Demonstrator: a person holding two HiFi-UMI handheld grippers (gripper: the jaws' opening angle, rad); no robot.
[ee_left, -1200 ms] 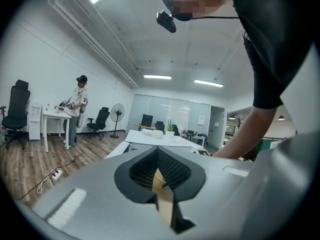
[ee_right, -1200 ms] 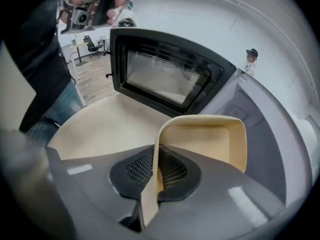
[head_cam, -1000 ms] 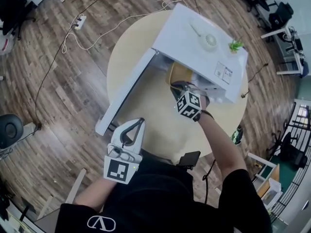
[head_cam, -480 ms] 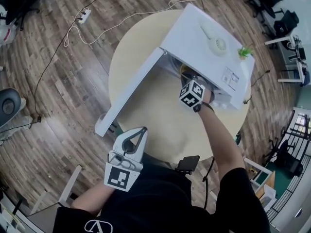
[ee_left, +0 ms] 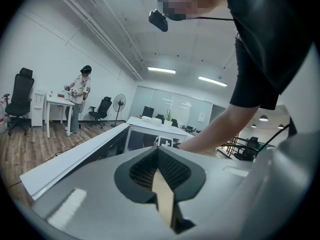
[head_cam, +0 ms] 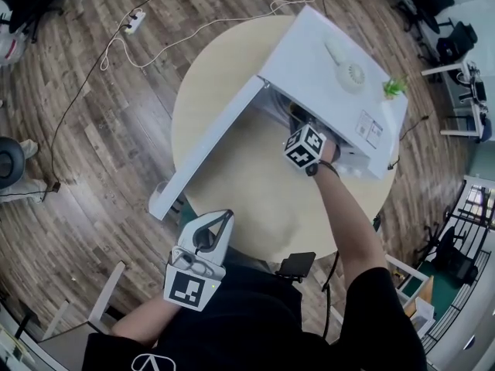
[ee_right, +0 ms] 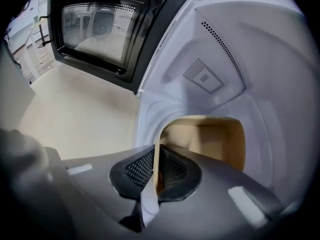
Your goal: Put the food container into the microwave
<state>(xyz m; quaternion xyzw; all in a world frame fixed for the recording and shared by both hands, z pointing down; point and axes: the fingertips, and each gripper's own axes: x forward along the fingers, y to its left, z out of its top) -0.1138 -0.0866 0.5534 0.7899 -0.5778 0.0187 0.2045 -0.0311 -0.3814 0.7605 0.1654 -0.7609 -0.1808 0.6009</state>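
R hand-held gripper [ee_right: 156, 156] clamped on food container [ee_right: 215, 139] rim in microwave [ee_right: 240, 74]; L hand-held gripper [ee_left: 157, 160] jaws together.

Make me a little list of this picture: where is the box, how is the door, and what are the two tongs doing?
Microwave: on the round table
Door: swung open
Container: tan, inside the microwave
Right tongs: shut on the container's wall
Left tongs: shut, empty, near the person's body
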